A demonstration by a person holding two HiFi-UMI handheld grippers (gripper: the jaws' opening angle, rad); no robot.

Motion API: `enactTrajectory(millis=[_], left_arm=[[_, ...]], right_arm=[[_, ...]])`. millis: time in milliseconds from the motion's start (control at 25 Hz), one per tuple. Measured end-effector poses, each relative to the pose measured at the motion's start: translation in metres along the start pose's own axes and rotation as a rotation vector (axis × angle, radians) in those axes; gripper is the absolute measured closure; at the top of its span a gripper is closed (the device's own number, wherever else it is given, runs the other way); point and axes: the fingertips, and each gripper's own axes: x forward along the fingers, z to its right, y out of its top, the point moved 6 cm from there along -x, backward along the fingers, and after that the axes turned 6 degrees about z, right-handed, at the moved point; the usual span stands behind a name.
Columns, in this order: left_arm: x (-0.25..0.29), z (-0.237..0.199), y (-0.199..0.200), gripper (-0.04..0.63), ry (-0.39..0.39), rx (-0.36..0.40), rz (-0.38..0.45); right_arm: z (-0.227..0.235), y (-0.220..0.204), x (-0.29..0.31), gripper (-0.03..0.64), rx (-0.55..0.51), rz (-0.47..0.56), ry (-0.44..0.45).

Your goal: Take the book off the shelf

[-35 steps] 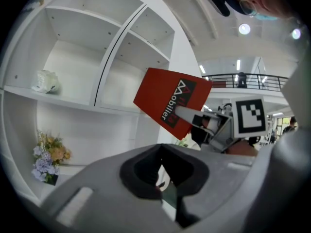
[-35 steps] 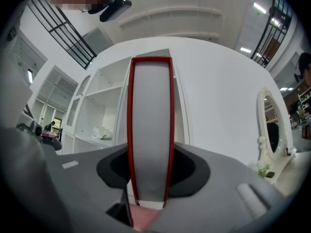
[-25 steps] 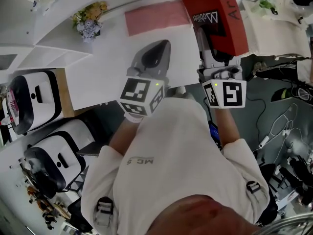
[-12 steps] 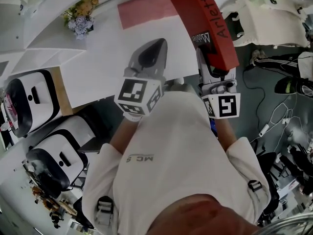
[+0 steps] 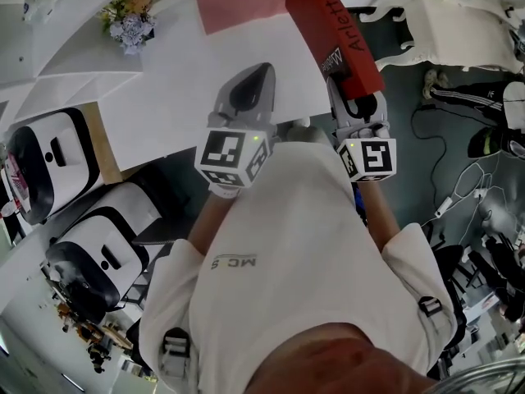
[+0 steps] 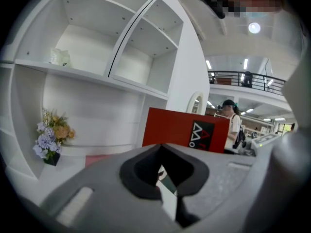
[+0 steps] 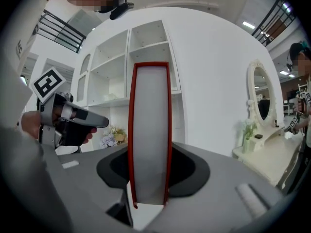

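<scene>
Red book [image 5: 318, 8] with black patch, white shelf [image 5: 164, 113], pink mat [image 5: 242, 11], yellow-and-lilac flowers [image 5: 131, 25].

The white shelf [image 6: 92, 106] carries a flower bouquet [image 6: 51, 136], a pink mat [image 5: 240, 12] and, higher up, a pale object [image 6: 60, 57].

Entry: we read "Arletta" in dark letters along the spine of the red book [image 5: 328, 23]. On its black label [image 5: 332, 58], the white lettering is too small to read. The person's white shirt [image 5: 271, 220] appears to read "MC 5".
</scene>
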Motion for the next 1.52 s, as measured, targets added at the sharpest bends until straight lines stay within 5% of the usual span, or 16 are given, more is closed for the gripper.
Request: enactTrajectory(millis=[520, 1520], left_arm=[[-0.005, -0.007, -0.044, 0.594, 0.025, -0.003, -0.048], [-0.022, -0.017, -0.078, 0.594, 0.074, -0.062, -0.121]], right_arm=[[-0.001, -0.06, 0.023, 0.454, 0.074, -0.171, -0.003], [0.0, -0.066, 0.04, 0.453, 0.159, -0.26, 0.047]])
